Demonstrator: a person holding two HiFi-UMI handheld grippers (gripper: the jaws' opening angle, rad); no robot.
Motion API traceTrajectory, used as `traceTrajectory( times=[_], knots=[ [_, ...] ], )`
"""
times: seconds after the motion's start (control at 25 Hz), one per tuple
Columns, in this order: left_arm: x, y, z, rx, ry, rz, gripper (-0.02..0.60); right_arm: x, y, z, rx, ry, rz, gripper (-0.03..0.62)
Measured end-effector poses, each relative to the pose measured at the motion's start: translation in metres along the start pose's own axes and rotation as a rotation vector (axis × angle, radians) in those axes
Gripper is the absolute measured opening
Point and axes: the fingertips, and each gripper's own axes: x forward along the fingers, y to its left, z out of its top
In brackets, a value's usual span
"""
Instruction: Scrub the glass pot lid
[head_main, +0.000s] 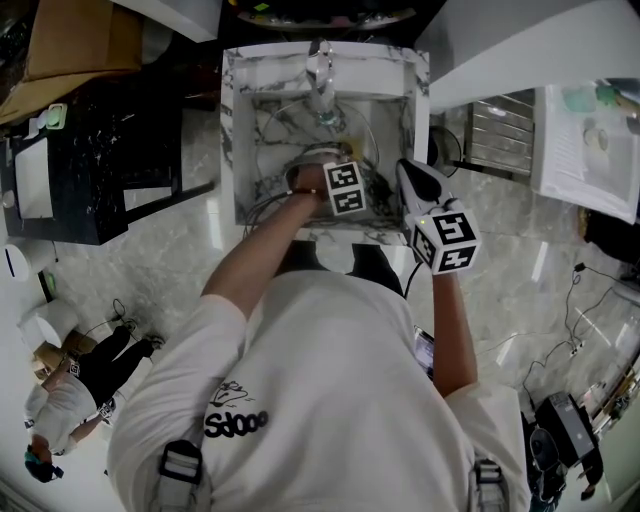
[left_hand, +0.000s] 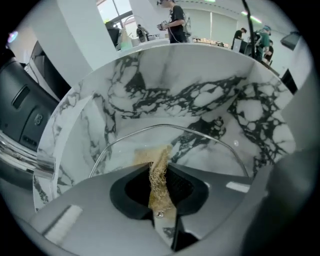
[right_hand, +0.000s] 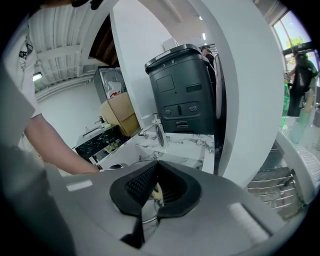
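The marble sink (head_main: 229, 130) holds the work. The glass lid (left_hand: 205, 147) stands on edge inside it, tilted, with its rim arching just ahead of the left gripper (left_hand: 158, 167). That gripper's jaws are clamped on a tan mesh scrubber (left_hand: 160, 185), whose free end lies against the glass. The right gripper (right_hand: 156, 170) sits at the lid's right side with its jaws drawn together. It appears to pinch the thin rim, though little of the rim shows between them. The step in hand looks like the scrubbing stroke itself. To do it well, I judge the right gripper should steady the lid firmly without twisting, since glass on edge could slip or knock the sink wall. The left should press the scrubber flat rather than by its tip and work in overlapping passes from the middle out to the rim. It should also hold low in the basin, so the lid cannot fall far. The mesh is gripped by a narrow strip, so hard sideways drags may pull it loose. Counted: one sink, one faucet (head_main: 320, 85), one lid, two grippers, one scrubber.
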Motion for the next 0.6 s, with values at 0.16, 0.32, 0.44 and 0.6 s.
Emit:
traceTrajectory(
  times=[0.16,0.32,0.44,0.6],
  knots=[
    [-0.005,-0.023,-0.004,0.054,-0.003,-0.053,0.055,0.001,0.003,-0.001,-0.004,-0.003,0.008,0.003],
    [-0.013,-0.044,-0.011,0.099,-0.023,-0.129,0.055,0.002,0.007,-0.001,-0.010,-0.004,0.014,0.003],
    [-0.021,-0.064,-0.019,0.136,-0.044,-0.212,0.055,0.004,0.012,-0.001,-0.013,-0.006,0.022,0.003],
    [-0.027,-0.080,-0.034,0.158,-0.025,-0.264,0.056,0.006,0.019,-0.002,-0.022,-0.005,0.035,0.003]
  ],
)
